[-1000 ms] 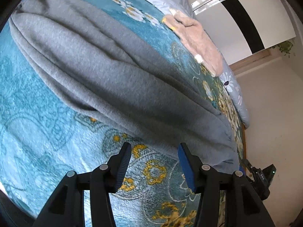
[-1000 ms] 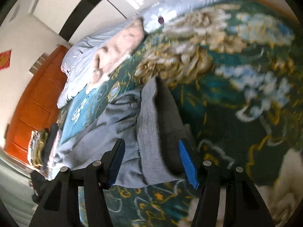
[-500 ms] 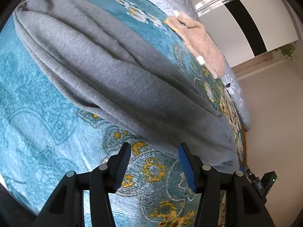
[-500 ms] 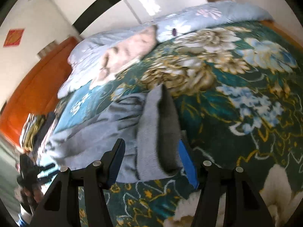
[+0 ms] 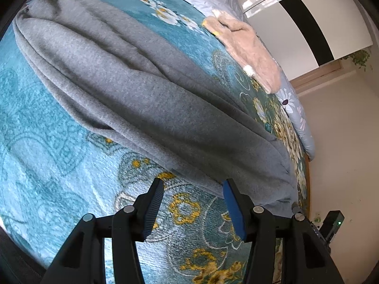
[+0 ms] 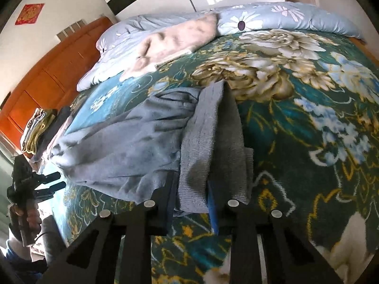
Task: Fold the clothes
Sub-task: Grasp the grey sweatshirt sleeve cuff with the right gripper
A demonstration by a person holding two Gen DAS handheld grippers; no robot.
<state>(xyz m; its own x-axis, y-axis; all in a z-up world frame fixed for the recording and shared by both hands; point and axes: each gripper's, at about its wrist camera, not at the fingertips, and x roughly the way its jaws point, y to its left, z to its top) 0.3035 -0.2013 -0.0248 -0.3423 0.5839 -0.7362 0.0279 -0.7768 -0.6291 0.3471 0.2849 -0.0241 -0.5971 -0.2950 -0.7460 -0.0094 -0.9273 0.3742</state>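
1. Sweatpants, grey, lie stretched on the bed; in the left wrist view they run from upper left to lower right of the frame, in the right wrist view they fill the centre-left.
2. Right gripper: fingers closing on the ribbed cuff at bottom centre of the frame. Cloth is between them and the pads look pressed against it, so it reads as a grip, still tightening.
3. Left gripper: fingers about half open, nothing between them, only the bedspread pattern showing through. It hovers just beside the near edge of the sweatpants, right pad close to the hem, not touching as far as I can tell.
4. Risk: the right grip may take only the top layer of the cuff; a lift would then pull the layers apart and ruin the fold.
5. Risk: the left gripper has no hold; if the right side moves alone, the sweatpants drag and bunch on the fuzzy bedspread.
6. Risk: the left gripper could pinch the bedspread along with the hem, since its fingers sit over bare blanket.
7. Containers: none visible. A pink blanket lies on the pillows at the upper right of the left view, well apart from the sweatpants. A stack of folded cloth sits at the left edge of the right view; contents unclear.
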